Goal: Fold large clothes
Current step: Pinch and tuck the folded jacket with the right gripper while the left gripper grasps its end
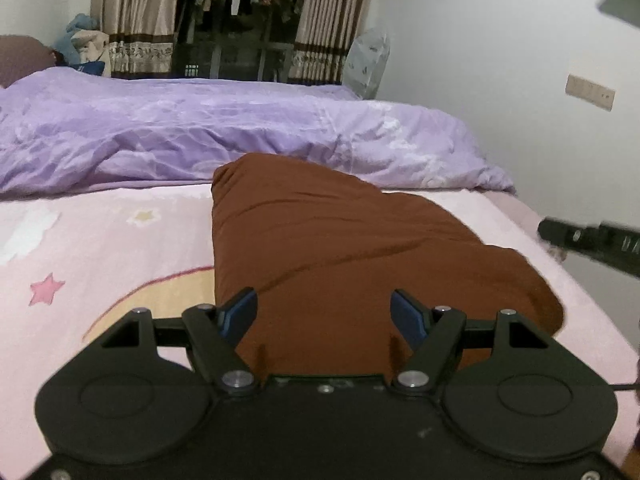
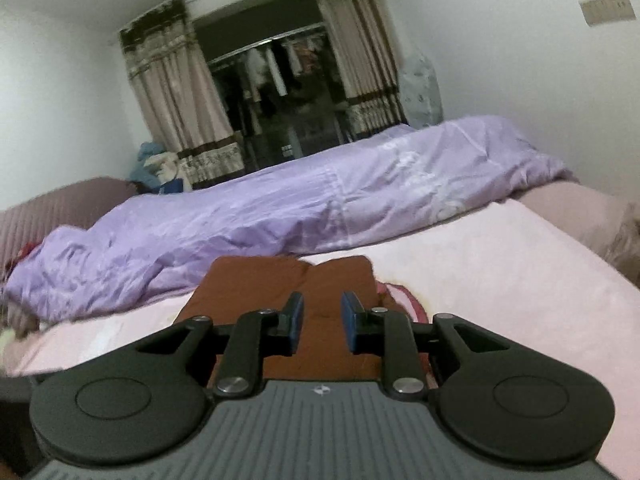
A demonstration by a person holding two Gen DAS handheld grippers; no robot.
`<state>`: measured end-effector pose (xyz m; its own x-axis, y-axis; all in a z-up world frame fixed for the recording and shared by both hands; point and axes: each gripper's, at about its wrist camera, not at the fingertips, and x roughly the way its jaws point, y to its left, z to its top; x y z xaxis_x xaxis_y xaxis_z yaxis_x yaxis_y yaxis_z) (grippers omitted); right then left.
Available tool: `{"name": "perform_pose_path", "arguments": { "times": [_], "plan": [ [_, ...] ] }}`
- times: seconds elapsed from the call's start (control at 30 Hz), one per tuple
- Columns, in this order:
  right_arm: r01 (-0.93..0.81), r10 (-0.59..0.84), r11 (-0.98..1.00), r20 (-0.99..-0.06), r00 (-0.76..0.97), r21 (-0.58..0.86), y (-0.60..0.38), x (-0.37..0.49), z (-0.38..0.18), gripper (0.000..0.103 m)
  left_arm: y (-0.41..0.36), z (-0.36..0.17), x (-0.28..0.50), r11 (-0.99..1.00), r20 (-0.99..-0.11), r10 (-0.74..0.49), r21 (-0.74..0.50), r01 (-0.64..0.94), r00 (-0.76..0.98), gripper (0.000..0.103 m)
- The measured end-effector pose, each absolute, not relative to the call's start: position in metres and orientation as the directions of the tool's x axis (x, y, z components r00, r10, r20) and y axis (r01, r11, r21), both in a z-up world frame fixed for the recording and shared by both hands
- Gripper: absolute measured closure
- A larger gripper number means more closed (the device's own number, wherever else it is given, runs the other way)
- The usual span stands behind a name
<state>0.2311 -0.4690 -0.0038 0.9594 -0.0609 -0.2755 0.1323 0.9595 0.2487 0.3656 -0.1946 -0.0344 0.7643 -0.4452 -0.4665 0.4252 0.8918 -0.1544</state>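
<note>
A brown garment (image 1: 340,240) lies folded into a long thick band on the pink bed sheet (image 1: 100,248). My left gripper (image 1: 324,308) is open just above its near end, fingers spread wide and empty. The right wrist view shows the garment (image 2: 312,280) as a flat brown shape on the sheet, its far edge split in two. My right gripper (image 2: 322,320) is open over it, with a narrower gap and nothing between the fingers. The other gripper's black body (image 1: 592,240) enters the left wrist view at the right edge.
A crumpled purple duvet (image 1: 200,128) lies across the far side of the bed, just behind the garment. Curtains (image 1: 132,20) and a dark closet with hanging clothes stand beyond. A white wall (image 1: 500,60) runs along the right; the bed's right edge (image 1: 580,320) is close.
</note>
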Motion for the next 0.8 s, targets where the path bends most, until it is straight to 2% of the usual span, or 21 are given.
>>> {"name": "perform_pose_path", "arguments": {
  "times": [0.17,0.43,0.6,0.8],
  "plan": [
    [0.144,-0.082,0.969,-0.293,0.953,0.198,-0.454,0.221,-0.014,0.075,-0.189,-0.042,0.347,0.885,-0.481,-0.461,-0.186,0.427,0.746,0.03],
    [0.2,-0.134,0.969,-0.373,0.918,0.142,-0.454,0.233,-0.044,0.075,-0.2,-0.071,0.356,0.881,-0.563,-0.465,-0.213,0.423,0.684,0.029],
    [0.229,-0.148,0.964,-0.436,0.887,0.137,-0.459,0.241,-0.071,0.085,-0.202,-0.089,0.364,0.883,-0.588,-0.459,-0.218,0.415,0.667,0.026],
    [0.229,-0.154,0.964,-0.415,0.897,0.137,-0.459,0.243,-0.087,0.087,-0.205,-0.092,0.369,0.884,-0.593,-0.456,-0.214,0.416,0.664,0.025]
  ]
}}
